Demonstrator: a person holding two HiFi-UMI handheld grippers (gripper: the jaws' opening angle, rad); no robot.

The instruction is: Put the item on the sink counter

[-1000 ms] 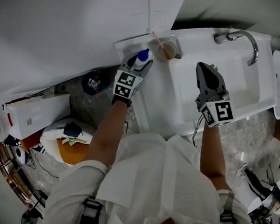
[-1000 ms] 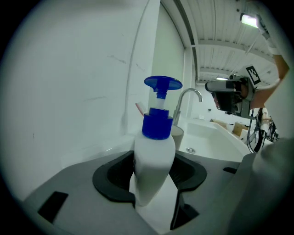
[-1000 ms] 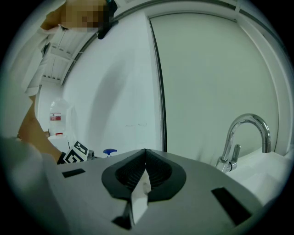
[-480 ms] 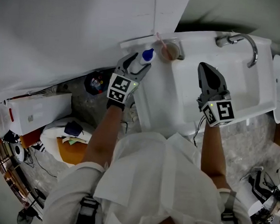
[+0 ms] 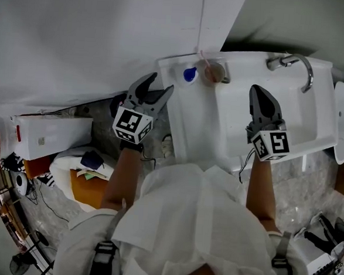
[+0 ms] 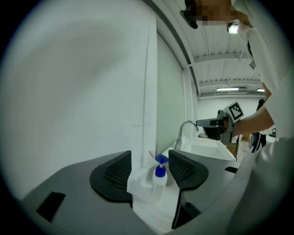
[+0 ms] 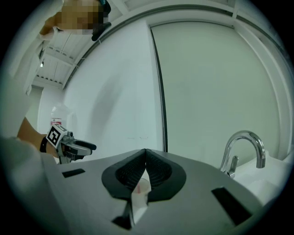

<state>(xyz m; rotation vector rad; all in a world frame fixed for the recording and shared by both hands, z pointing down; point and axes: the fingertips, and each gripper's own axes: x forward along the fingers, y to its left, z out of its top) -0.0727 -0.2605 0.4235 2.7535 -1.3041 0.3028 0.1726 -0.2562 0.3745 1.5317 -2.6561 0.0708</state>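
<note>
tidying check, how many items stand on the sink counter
2: a blue-capped pump bottle at the sink counter's back left corner, and a cup holding a pink toothbrush beside it. More may be hidden from view.

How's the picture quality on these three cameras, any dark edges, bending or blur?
Head view: dim grey light, white sink counter bowed by fisheye. Left gripper view: black circular vignette; the white pump bottle with a blue top looks sharp. Right gripper view: same vignette, dark wall seam curved.
</note>
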